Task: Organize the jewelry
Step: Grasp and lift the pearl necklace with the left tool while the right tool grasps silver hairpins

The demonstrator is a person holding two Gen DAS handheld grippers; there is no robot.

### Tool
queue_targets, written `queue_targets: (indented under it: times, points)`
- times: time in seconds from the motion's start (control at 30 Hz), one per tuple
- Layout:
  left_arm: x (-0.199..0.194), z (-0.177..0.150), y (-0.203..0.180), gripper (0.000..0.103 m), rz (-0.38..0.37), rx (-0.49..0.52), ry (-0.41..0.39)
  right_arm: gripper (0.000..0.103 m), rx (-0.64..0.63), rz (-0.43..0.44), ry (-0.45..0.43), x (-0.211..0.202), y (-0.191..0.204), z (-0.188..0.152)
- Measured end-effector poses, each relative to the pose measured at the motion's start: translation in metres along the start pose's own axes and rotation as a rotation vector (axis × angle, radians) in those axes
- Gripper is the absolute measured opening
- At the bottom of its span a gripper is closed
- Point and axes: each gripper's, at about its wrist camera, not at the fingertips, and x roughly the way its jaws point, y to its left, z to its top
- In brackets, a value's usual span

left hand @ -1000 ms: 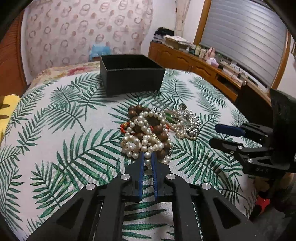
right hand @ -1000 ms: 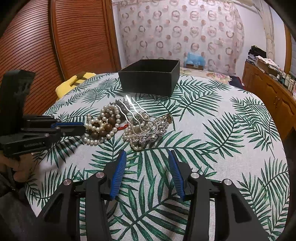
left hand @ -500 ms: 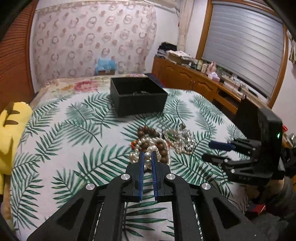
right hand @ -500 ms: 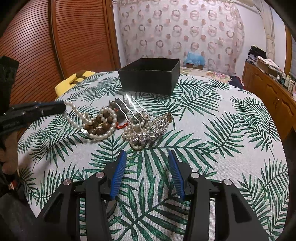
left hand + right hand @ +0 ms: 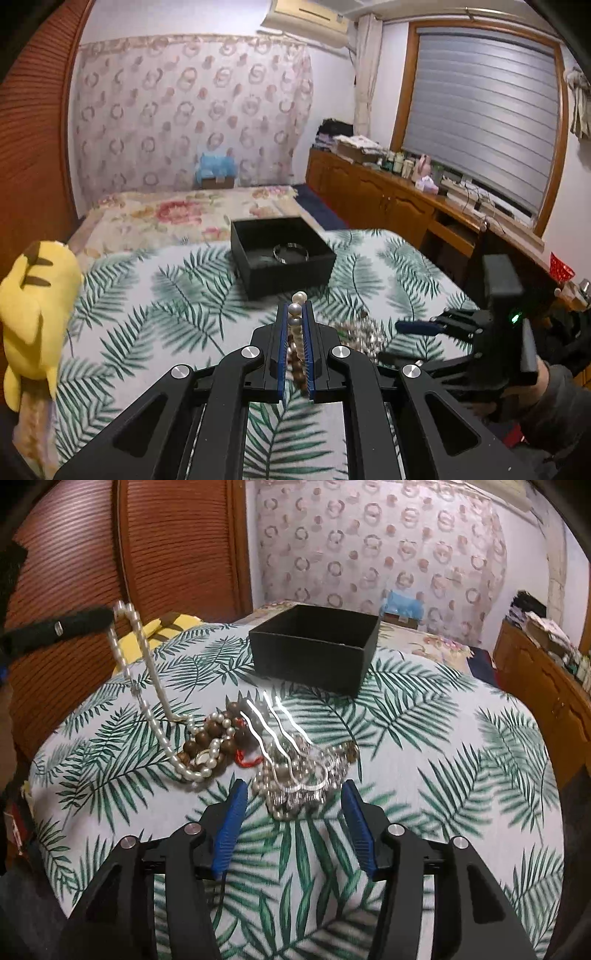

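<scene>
Raised left gripper pinches pearl necklace, angled downward

The left gripper is clamped almost fully closed and raised, while the right gripper is angled downward, its jaws opening.

The pearl necklace is largely hidden between the left gripper pads, its lower strand blurred. The silver jewelry heap at 3 o'clock is smeared. The box interior is concealed in the right wrist view, and the left gripper is cut off at 9 o'clock.
</scene>
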Motion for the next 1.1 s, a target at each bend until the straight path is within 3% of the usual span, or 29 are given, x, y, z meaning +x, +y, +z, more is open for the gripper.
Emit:
queue_targets:
  times: [0.4, 0.73, 0.8, 0.9, 0.93, 1.1]
  points:
    - [-0.010, 0.027, 0.013, 0.007, 0.026, 0.006, -0.061, 0.055, -0.102, -0.034, 0.040, 0.034, 0.014, 0.027]
    - [-0.006, 0.029, 0.019, 0.007, 0.032, 0.005, -0.056, 0.055, -0.185, -0.080, 0.076, 0.051, 0.026, 0.032]
    - [-0.005, 0.029, 0.018, 0.007, 0.034, 0.005, -0.052, 0.043, -0.195, -0.090, 0.072, 0.050, 0.026, 0.033]
    - [-0.004, 0.029, 0.019, 0.007, 0.034, 0.005, -0.051, 0.033, -0.193, -0.094, 0.055, 0.046, 0.025, 0.035]
    - [-0.005, 0.030, 0.019, 0.007, 0.034, 0.006, -0.052, 0.023, -0.192, -0.093, 0.040, 0.042, 0.024, 0.036]
    - [-0.003, 0.033, 0.015, 0.007, 0.032, 0.011, -0.057, 0.020, -0.186, -0.081, 0.021, 0.031, 0.018, 0.045]
